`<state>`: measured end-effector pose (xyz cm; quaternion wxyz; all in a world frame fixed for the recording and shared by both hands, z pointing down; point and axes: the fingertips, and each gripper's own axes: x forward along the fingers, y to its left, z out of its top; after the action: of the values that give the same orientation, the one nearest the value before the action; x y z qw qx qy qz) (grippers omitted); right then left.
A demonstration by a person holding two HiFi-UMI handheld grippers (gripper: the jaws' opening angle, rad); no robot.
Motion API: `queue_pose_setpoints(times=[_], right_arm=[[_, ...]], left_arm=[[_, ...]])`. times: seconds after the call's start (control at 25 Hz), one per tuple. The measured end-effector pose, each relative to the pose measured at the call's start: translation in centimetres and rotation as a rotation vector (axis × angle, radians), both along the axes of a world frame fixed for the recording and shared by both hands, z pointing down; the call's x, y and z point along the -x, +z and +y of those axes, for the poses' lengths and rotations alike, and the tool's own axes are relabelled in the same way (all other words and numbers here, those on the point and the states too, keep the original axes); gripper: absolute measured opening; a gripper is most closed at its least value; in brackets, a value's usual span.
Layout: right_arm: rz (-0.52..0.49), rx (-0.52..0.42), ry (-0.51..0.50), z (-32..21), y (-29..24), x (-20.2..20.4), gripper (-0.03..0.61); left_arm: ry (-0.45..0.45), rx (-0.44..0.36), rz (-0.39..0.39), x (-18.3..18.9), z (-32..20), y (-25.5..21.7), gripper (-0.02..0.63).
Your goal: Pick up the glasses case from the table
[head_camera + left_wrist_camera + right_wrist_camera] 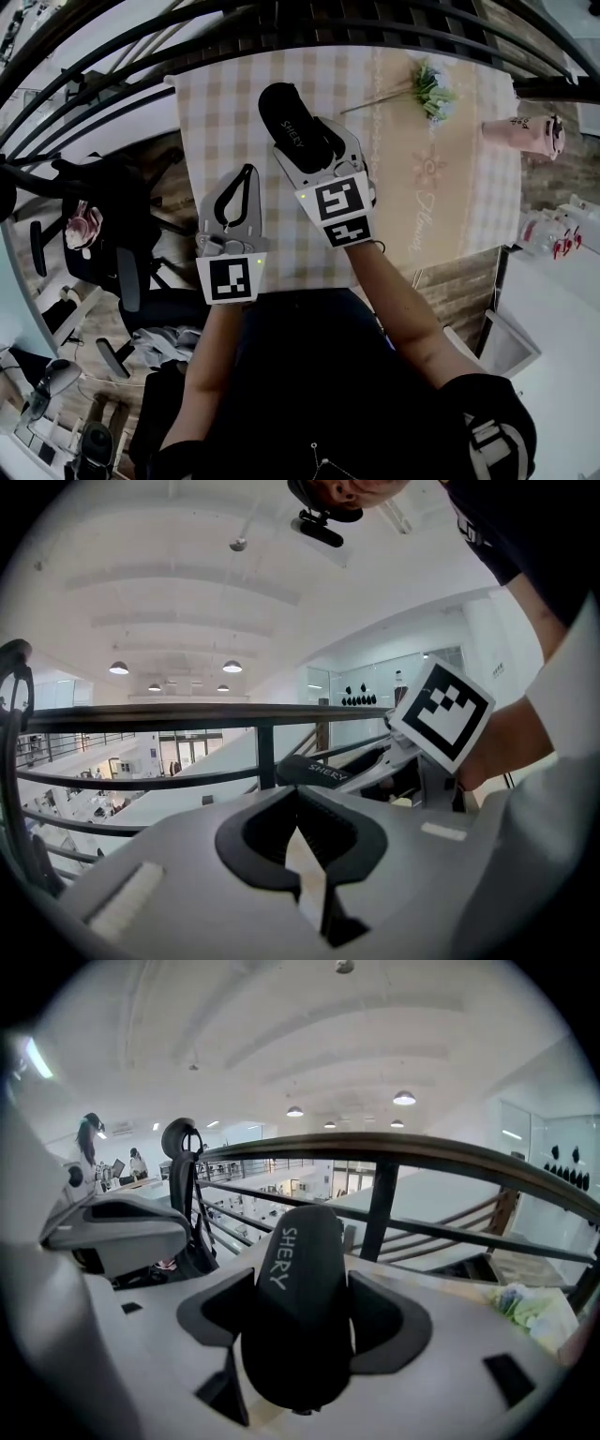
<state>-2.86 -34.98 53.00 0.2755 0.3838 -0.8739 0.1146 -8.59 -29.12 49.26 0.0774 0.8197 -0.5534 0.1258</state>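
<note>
Pinching the black SHERY glasses case [292,117] in the right claw [314,141], seemingly lifted clear of the checkered desk [403,187] to finish the pickup, left claw [247,172] pressed together and empty alongside.

I see the right hand-held gripper [300,1324] clamped on the glasses case [298,1265], one dark jaw pressing each flank. The case is black and rounded, with "SHERY" in pale letters running up its upper left side, and it points away from the camera. Left of the case sits the left hand-held gripper [184,1194], its grey body low and its black jaws standing upright. Behind the case runs a dark railing [384,1208]. Right of the case, a green sprig [525,1305] lies on the pale worktop [441,1283].
</note>
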Motion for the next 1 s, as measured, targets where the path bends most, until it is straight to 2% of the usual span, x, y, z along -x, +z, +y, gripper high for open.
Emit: queue_pose_setpoints(times=[0.64, 1.0], right_arm=[[-0.047, -0.144, 0.052, 4.3, -8.1, -3.1, 0.308], [-0.103, -0.253, 0.093, 6.5, -13.1, -4.6, 0.308]], left_arm=[[-0.049, -0.120, -0.001, -0.5, 3.1, -7.0, 0.012], [-0.047, -0.198, -0.002, -1.0, 4.6, -12.1, 0.012]])
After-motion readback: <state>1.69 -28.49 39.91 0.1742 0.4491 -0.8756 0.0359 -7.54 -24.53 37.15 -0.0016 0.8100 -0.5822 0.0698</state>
